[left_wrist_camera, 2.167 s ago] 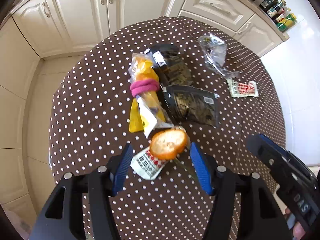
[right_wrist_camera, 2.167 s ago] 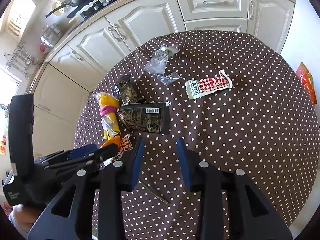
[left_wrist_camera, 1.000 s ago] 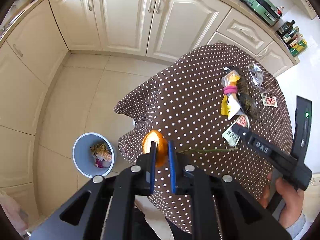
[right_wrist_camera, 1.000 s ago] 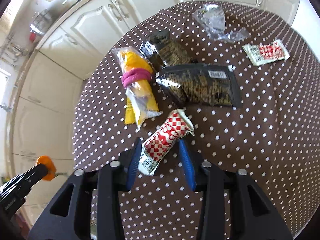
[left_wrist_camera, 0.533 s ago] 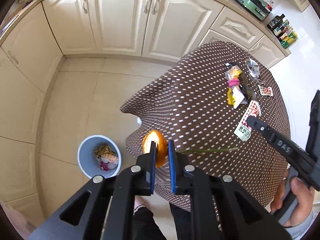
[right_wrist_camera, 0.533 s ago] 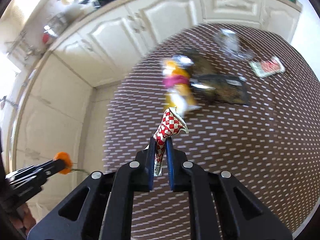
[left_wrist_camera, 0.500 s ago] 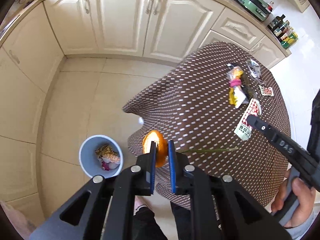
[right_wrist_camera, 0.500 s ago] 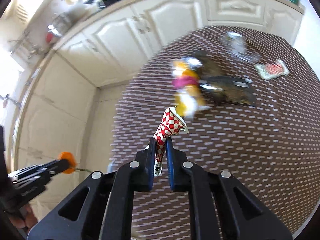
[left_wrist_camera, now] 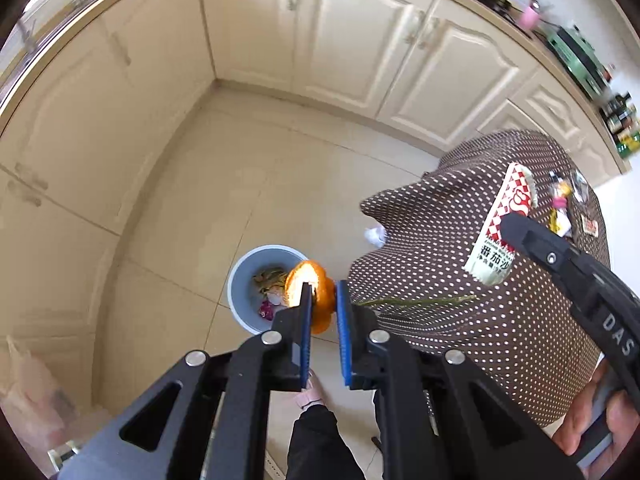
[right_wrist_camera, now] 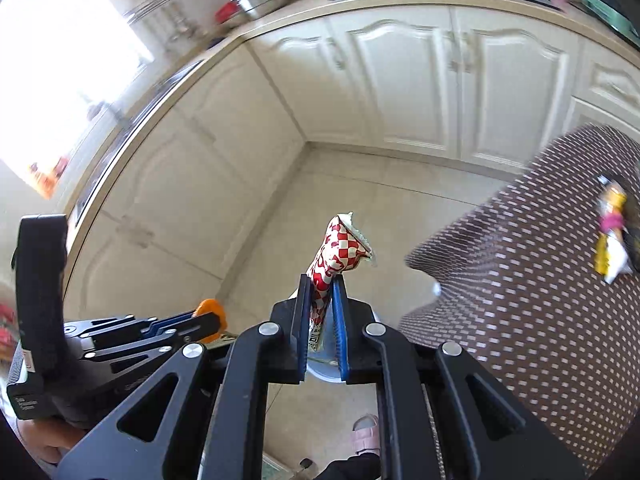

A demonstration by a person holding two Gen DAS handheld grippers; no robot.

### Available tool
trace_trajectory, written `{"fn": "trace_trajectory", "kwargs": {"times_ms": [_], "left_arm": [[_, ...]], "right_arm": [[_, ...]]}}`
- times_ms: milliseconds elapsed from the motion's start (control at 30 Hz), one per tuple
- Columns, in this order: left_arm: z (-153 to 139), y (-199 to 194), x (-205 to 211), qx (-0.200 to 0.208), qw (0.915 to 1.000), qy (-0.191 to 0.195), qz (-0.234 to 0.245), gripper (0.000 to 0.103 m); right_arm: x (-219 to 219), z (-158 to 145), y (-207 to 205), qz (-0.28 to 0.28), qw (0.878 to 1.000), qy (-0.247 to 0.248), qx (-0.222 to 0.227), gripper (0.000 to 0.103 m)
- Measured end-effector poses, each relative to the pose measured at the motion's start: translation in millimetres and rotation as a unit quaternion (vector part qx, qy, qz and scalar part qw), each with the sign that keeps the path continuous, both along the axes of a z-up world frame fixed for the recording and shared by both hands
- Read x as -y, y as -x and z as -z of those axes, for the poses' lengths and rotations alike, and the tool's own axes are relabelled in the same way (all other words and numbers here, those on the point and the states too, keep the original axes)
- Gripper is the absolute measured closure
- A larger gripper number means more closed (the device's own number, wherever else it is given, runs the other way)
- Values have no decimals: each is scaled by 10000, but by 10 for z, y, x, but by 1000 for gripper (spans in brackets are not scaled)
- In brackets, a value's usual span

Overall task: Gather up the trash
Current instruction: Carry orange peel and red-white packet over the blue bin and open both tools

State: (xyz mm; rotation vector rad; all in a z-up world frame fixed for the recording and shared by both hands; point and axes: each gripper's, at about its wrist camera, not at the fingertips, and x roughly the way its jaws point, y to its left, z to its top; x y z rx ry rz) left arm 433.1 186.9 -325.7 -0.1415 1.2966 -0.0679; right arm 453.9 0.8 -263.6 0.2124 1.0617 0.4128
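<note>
Orange peel [left_wrist_camera: 311, 294] sits pinched between the jaws of your left gripper [left_wrist_camera: 323, 312], hanging over the floor just above the blue bin [left_wrist_camera: 244, 280] (scraps already lie inside). Your right gripper [right_wrist_camera: 321, 312] has its jaws pressed on the red-checked sachet [right_wrist_camera: 338, 252], which sticks up past the tips, off the bench's [left_wrist_camera: 480, 320] near edge.

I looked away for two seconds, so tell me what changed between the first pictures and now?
The left gripper closed on the orange peel and carried it off the table to above the blue bin. The right gripper closed on the red-checked sachet and swung it out over the floor. The other wrappers remain on the polka-dot tablecloth.
</note>
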Motion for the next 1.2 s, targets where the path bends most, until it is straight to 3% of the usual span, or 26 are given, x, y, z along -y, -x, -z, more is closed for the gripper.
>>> {"fn": "trace_trajectory", "kwargs": {"times_ms": [67,167,233,500,1000,1200], "left_arm": [[0,3,-103,9,9999,10,-112,89],[-11,10,-226,11,9996,60,-270,74],[-15,25,-279,20,9993,112,-354,70],[-103,85,-462,133,9977,282,-606,70],[-265,242,-714,300,9949,266,-929,65],[-299,249,-758,339,9940,227,-1013,63]], "right_arm": [[-136,-30,-10,-133,9999,26,43,93],[-277,-53,-2,-253,9996,54,80,93],[-360,-68,10,-331,9994,82,101,93],[-609,-63,42,-527,9985,130,42,93],[-890,-37,31,-830,9965,62,-20,92],[-933,-11,-14,-883,9961,12,-62,87]]}}
